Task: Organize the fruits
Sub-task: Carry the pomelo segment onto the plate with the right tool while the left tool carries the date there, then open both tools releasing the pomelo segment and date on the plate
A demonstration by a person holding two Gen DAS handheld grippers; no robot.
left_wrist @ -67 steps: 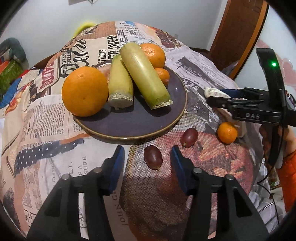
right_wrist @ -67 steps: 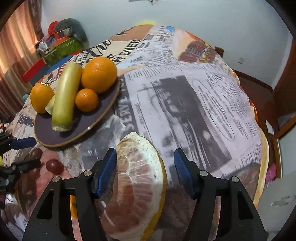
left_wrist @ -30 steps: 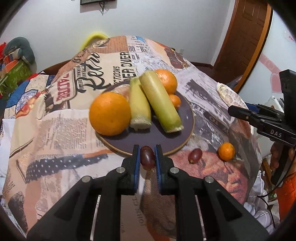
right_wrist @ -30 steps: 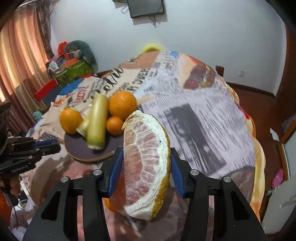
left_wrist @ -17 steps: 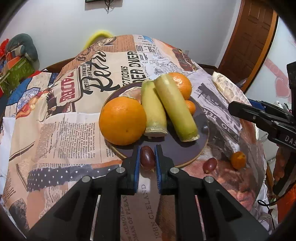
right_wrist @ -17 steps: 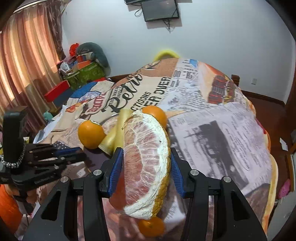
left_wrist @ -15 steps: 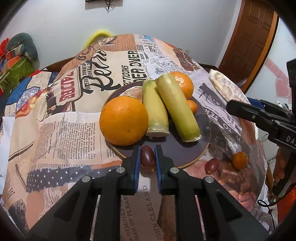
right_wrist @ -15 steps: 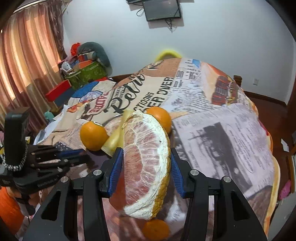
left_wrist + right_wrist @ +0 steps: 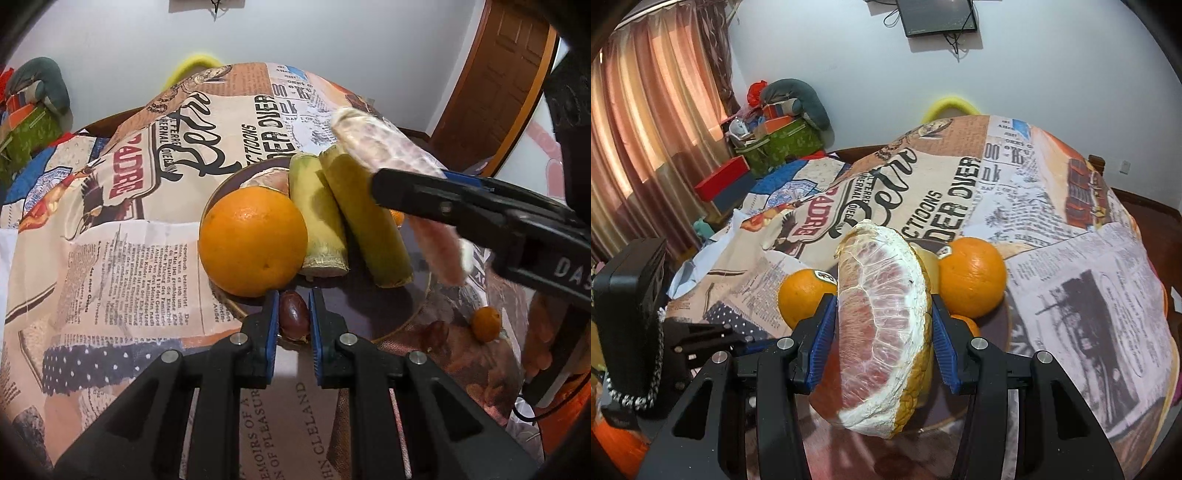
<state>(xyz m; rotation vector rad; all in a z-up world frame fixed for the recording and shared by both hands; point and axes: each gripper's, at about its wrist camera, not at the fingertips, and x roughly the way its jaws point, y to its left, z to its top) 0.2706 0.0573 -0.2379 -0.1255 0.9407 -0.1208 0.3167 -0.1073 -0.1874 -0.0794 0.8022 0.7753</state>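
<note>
A dark plate (image 9: 373,314) on the newspaper-print cloth holds a large orange (image 9: 253,240), two pale green stalk pieces (image 9: 319,218) and another orange (image 9: 971,282). My left gripper (image 9: 293,319) is shut on a dark red grape (image 9: 293,319) at the plate's near rim. My right gripper (image 9: 882,328) is shut on a big pomelo wedge (image 9: 882,332) and holds it above the plate; it shows in the left wrist view (image 9: 391,158) over the stalks. A second grape (image 9: 436,330) and a small kumquat (image 9: 487,324) lie on the cloth right of the plate.
The round table (image 9: 1071,240) drops off on all sides. A wooden door (image 9: 491,81) is at the right. Boxes and cushions (image 9: 775,136) sit by the curtain beyond the table. A small tangerine (image 9: 967,325) is on the plate behind the wedge.
My right gripper has carried the pomelo wedge in over the plate and above the stalks. My left gripper keeps the grape and has edged up to the plate's near rim.
</note>
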